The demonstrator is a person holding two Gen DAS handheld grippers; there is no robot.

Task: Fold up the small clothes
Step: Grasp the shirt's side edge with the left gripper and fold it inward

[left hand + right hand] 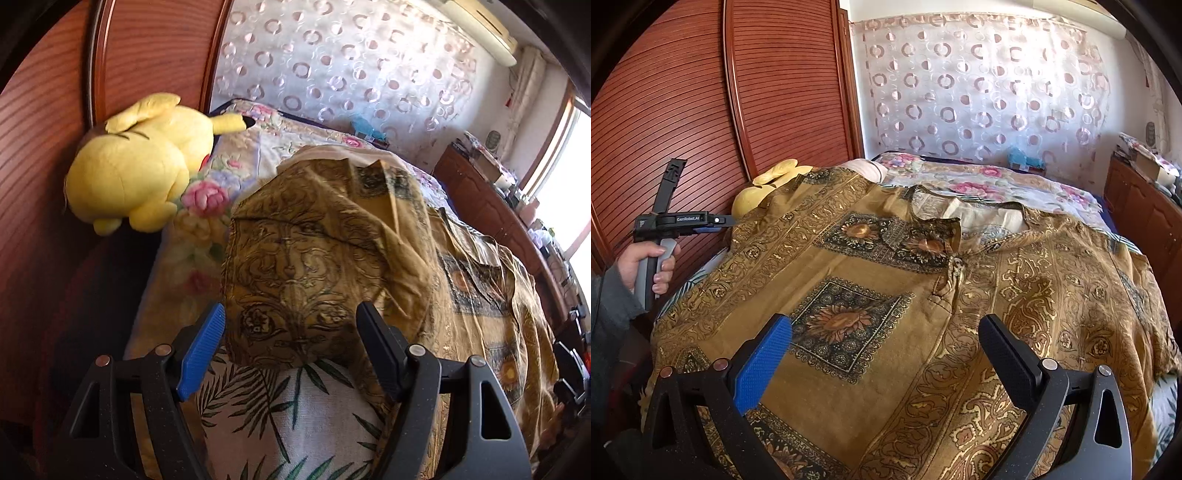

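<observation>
Mustard patterned shirt [871, 295] lies spread over the bed [997, 184]. Left gripper [291, 347] jaws wide, a folded sleeve edge between them, pads not pressing. Right gripper [886, 362] wide, empty, above shirt front. Yellow plush toy [140, 166] beside the wardrobe [701, 92].

garment [886, 314] hem cut off, plush toy [764, 184] half hidden

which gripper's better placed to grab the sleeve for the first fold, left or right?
Left, probably. The left gripper has its jaws open right at the sleeve edge on the toy side. The right gripper, also open, hovers over the middle of the shirt, away from any edge.
</observation>
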